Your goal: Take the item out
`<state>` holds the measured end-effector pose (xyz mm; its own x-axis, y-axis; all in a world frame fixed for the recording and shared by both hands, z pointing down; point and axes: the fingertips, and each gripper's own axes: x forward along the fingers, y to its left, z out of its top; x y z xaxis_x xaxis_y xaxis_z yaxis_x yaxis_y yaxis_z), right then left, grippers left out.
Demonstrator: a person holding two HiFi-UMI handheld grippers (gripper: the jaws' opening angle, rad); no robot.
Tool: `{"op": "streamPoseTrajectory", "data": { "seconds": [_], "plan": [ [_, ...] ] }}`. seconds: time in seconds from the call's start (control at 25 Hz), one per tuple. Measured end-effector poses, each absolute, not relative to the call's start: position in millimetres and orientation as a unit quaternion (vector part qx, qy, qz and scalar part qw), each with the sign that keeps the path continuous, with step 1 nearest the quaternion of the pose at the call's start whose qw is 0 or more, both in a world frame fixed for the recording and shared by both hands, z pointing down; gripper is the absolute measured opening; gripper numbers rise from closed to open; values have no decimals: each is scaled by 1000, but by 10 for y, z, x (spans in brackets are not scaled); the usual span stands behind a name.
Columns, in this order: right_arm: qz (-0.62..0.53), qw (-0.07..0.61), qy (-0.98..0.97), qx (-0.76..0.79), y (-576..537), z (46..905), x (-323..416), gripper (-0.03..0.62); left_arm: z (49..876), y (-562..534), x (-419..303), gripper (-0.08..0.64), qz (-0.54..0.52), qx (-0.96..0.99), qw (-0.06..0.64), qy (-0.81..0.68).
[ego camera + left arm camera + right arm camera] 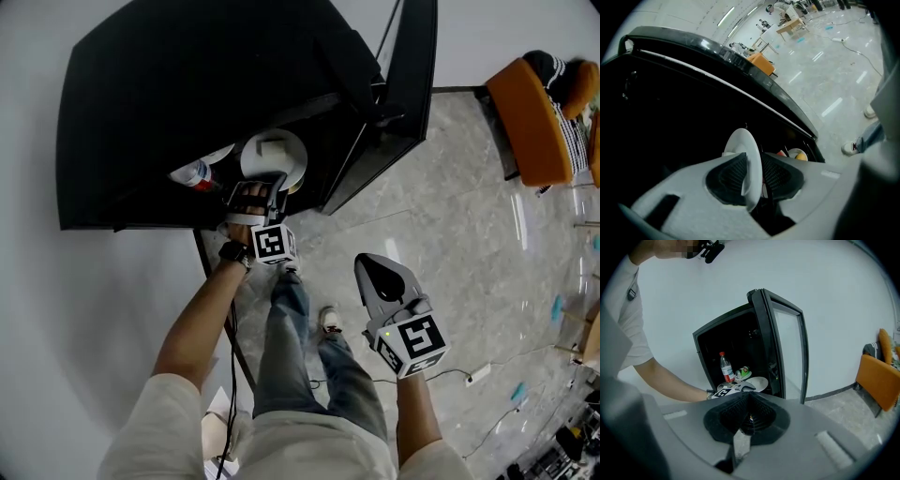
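- Two ribbed pads [727, 177] of the left gripper [753, 174] are clamped on the rim of the round white plate [739, 144], inside the open black cabinet [169, 84].
- Right gripper [748, 417] is held well apart, jaws closed together, empty.

No word or number can be read anywhere here. The bottle [192, 174] just left of the left gripper [251, 197] wears a red-and-white label, its print too small to make out. The cube [271, 243] on that gripper and the one on the right gripper [382, 272] show only black-and-white square markers.
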<state>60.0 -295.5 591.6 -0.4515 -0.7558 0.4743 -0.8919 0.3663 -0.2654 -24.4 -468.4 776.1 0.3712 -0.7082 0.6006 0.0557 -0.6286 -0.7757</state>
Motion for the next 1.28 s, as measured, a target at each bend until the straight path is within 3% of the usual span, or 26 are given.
{"op": "streamPoseTrajectory", "data": {
  "seconds": [0.32,0.84,1.28],
  "plan": [
    [246,145,-809,514,-2833,5895,704,8,7669,-4623,-268,14,-498,-718,426,236],
    [233,151,-813,512,-2671,5771,771,8,7322,-4290,-382,17,-467,-706,476,240],
    [179,129,-829,514,-2571,5092,906,8,6392,-3801,-412,18,-471,-697,483,244]
  ]
}}
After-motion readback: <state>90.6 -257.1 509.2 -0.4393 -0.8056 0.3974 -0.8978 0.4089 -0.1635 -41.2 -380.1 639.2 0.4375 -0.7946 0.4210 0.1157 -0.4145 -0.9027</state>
